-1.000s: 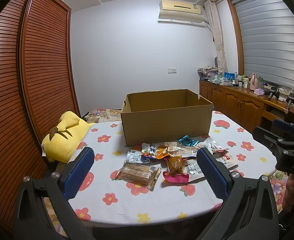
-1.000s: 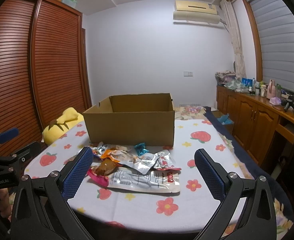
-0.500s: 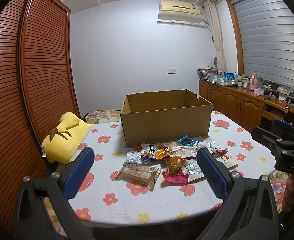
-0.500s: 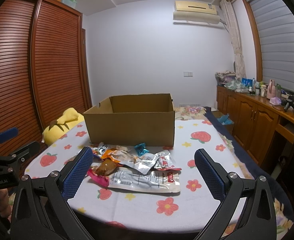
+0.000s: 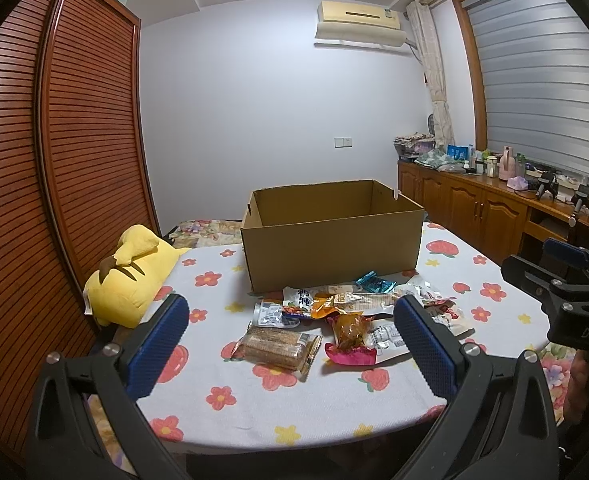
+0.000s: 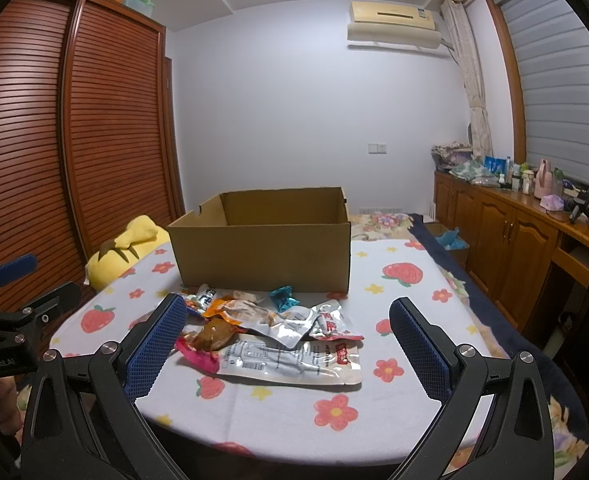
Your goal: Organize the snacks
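Both units idle above the near edge of the tabletop [image 5: 254,412]. The left hand-held gripper [image 5: 290,344] is spread wide with nothing between its blue pads; the right hand-held gripper [image 6: 288,350] is likewise spread and empty.

The snacks [image 5: 350,312] lie in a loose, overlapping heap at centre frame, just in front of the open cardboard box [image 5: 330,240]. Judged light, thin and crinkly, with slick foil and film. The cracker pack [image 5: 278,346], lower left of the heap, looks stiffest but breakable; best pinched across its short sides. The large clear pouch [image 6: 294,360] is limp; take it by a sealed edge.

The surface is a soft floral cloth, likely to bunch under a scraping finger. A yellow plush toy [image 5: 130,276] sits at left; wooden cabinets [image 5: 482,216] at right.
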